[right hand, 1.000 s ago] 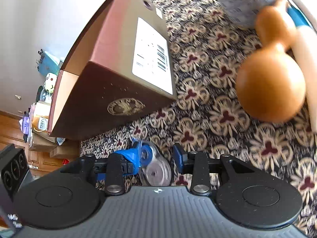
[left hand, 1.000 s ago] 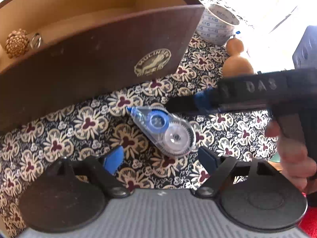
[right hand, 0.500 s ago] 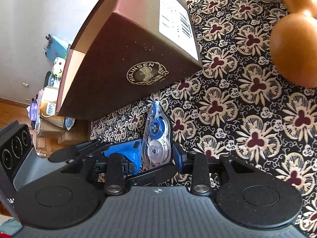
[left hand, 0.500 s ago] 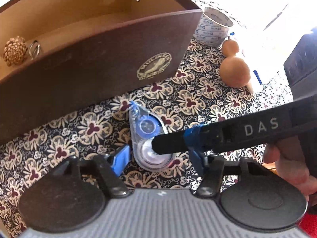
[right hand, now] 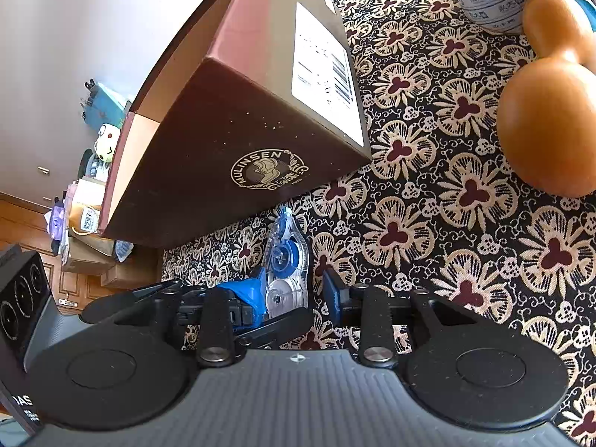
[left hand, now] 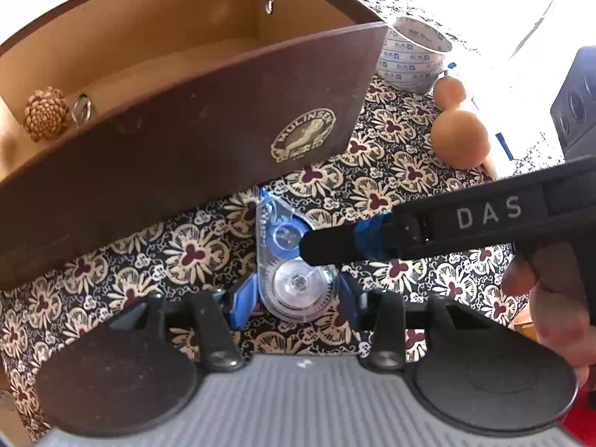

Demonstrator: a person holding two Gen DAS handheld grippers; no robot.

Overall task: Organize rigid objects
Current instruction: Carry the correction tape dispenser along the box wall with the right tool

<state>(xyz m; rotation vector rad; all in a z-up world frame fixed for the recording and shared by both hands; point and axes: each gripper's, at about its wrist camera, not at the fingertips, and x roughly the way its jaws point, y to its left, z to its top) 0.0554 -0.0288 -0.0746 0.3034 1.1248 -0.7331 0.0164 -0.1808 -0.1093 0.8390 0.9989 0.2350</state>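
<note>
Beside the box (left hand: 178,141), both grippers' open fingers around the correction tape (left hand: 294,268).

Both tools (left hand: 296,294) (right hand: 294,290) open, crossed

"MULINSEN" crest on brown box (left hand: 193,141); "DAS" on right gripper (left hand: 324,247); bowl (left hand: 411,56) print unreadable.

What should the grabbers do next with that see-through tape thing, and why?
Probably close the left gripper on the tape dispenser. Its round end sits between the open blue fingers, seemingly not yet squeezed. The right gripper reaches in from the side, and the box it likely goes into stands just behind.
</note>
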